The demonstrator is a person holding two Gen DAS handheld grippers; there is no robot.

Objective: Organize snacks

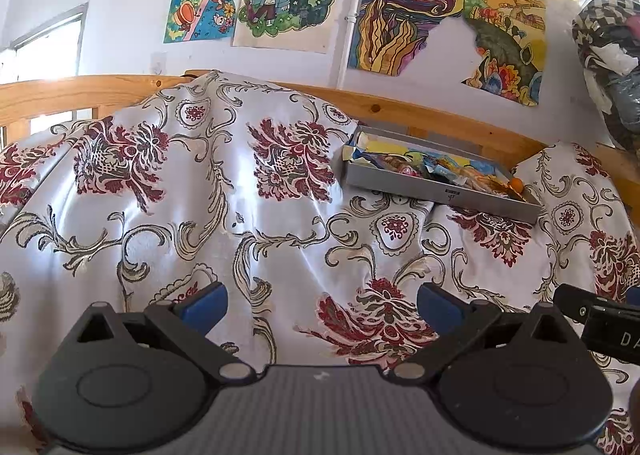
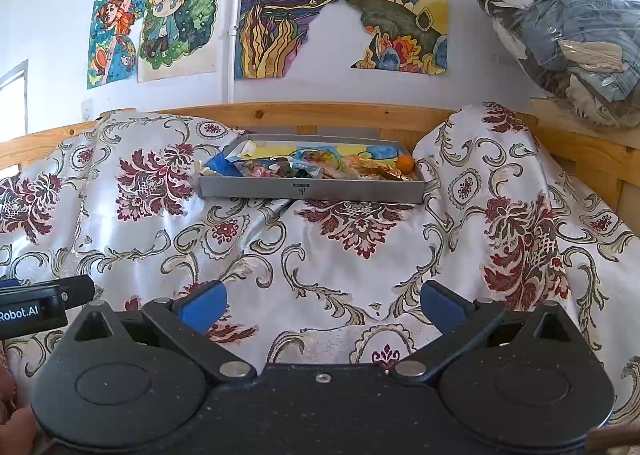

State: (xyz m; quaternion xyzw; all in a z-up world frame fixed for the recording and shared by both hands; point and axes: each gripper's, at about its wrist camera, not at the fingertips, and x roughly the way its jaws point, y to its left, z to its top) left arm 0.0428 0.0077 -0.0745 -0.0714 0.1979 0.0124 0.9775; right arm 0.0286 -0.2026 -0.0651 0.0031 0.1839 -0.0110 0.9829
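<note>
- Satin-like white cloth [image 2: 320, 255] with dark red flower prints and grey scrolls covers the bed ahead of both tongs, bunched into humps to either side; a wooden rail [image 2: 328, 113] runs behind it, and above that a wall hung with coloured drawings [image 2: 280, 15].
- Off to the upper right of the right tongs sits a clear plastic bag of folded clothes [image 2: 560, 27].
- Grey and shallow, the box [image 2: 312, 189] lies on the cloth well ahead of both tongs, its long axis running left to right across the view. From the right tongs [image 2: 323, 307] it is almost straight ahead; from the left tongs [image 1: 322, 307] it lies ahead and off to the right, turned at an angle.
- Inside the box is a jumble of bright snack packets [image 2: 320, 167], and a small orange fruit [image 2: 405, 163] rests at its right end. No snack is visible loose on the cloth.
- Both tongs hang low over the cloth, side by side, each with its blue pads spread wide and nothing between them.
- Judging by this layout, the right tongs has the squarer and seemingly shorter line to the box, so a reach straight forward from that side looks the likeliest next move; the left would have to swing rightward.
</note>
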